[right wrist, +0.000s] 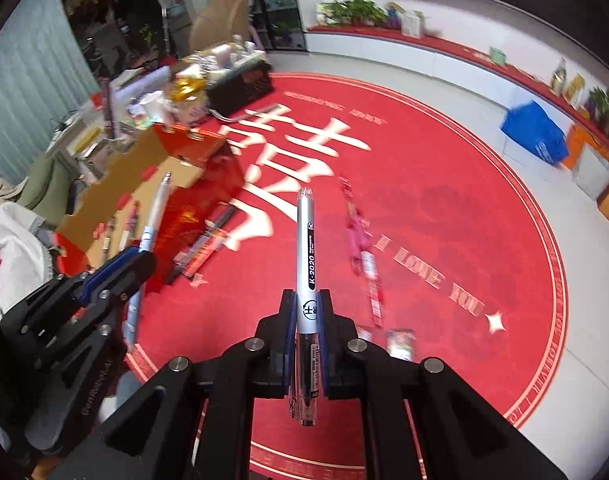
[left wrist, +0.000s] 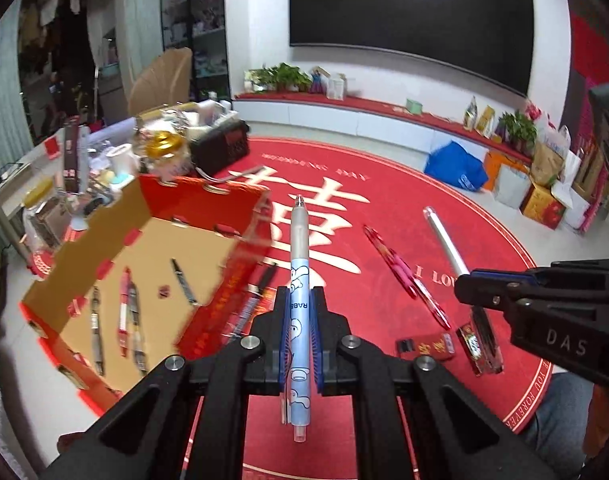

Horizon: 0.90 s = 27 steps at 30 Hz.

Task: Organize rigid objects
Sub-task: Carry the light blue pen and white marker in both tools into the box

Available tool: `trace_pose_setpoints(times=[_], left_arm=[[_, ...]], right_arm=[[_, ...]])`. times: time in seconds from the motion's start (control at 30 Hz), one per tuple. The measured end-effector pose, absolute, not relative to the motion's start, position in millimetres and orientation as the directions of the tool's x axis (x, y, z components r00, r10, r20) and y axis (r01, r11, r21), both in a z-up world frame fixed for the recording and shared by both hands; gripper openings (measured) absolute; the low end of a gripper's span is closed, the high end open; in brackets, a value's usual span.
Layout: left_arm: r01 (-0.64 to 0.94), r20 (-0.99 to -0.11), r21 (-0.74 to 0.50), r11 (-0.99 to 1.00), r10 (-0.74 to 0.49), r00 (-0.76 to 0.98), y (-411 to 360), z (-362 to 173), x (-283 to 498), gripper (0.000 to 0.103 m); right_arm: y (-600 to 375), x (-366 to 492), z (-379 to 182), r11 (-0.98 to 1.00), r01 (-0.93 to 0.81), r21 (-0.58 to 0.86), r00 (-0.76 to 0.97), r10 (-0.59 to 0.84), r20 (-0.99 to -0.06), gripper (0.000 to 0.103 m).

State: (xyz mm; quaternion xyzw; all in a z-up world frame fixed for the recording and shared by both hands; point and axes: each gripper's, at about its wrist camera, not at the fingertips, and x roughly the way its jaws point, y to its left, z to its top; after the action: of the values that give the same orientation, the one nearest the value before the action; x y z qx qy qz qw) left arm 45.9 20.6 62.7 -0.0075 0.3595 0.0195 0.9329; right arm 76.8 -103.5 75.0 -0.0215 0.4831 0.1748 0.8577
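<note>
Blue pen point(left wrist: 297, 280): light blue barrel with cartoon print, grey tip pointing away from the camera. Clamped between the blue pads of the left gripper point(left wrist: 299, 292), lifted above the rug point(left wrist: 384, 184), just right of the box point(left wrist: 152, 248).

White pen point(right wrist: 307, 248): white barrel, black lettering, clear cap end toward the camera. Clamped in the right gripper point(right wrist: 307, 296), likewise off the rug, tip pointing forward. In the left view the same pen runs out of the right gripper's closed jaws at the frame's right edge.

Box: open cardboard, red outside, brown inside, on the rug's left part. Several pens lie on its floor point(left wrist: 124, 312).

Pink pen point(left wrist: 404, 276): flat on the rug, between the two grippers.

Black pen point(left wrist: 260, 284): on the rug, against the box's near wall.

Small red packets point(left wrist: 428, 346): on the rug near its front rim.

Rug: round, red, white lettering.

Low table point(left wrist: 64, 184): behind the box, cluttered.
</note>
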Motion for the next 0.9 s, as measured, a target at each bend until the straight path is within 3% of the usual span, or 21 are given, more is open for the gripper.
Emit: trace_pose_setpoints(times=[0.27,0.57,0.9], left_arm=[[-0.155,-0.643,0.026,0.988,0.135,0.754,80.4,73.5,33.0,0.01],[-0.278,-0.667,0.061,0.959,0.246,0.703,147.7,65.7,36.3,0.01],[-0.346,-0.682,0.04,0.938,0.279,0.676,181.5,50.0,47.1,0.01]], right_arm=[[-26.2,80.8,93.8,0.885,-0.442,0.146,0.458,0.363,-0.811,0.011],[56.6,90.8,96.3,0.813,-0.552,0.183,0.394,0.448,-0.802,0.011],[101.4,101.0,83.8,0.788,-0.59,0.176,0.354,0.448,-0.821,0.011]])
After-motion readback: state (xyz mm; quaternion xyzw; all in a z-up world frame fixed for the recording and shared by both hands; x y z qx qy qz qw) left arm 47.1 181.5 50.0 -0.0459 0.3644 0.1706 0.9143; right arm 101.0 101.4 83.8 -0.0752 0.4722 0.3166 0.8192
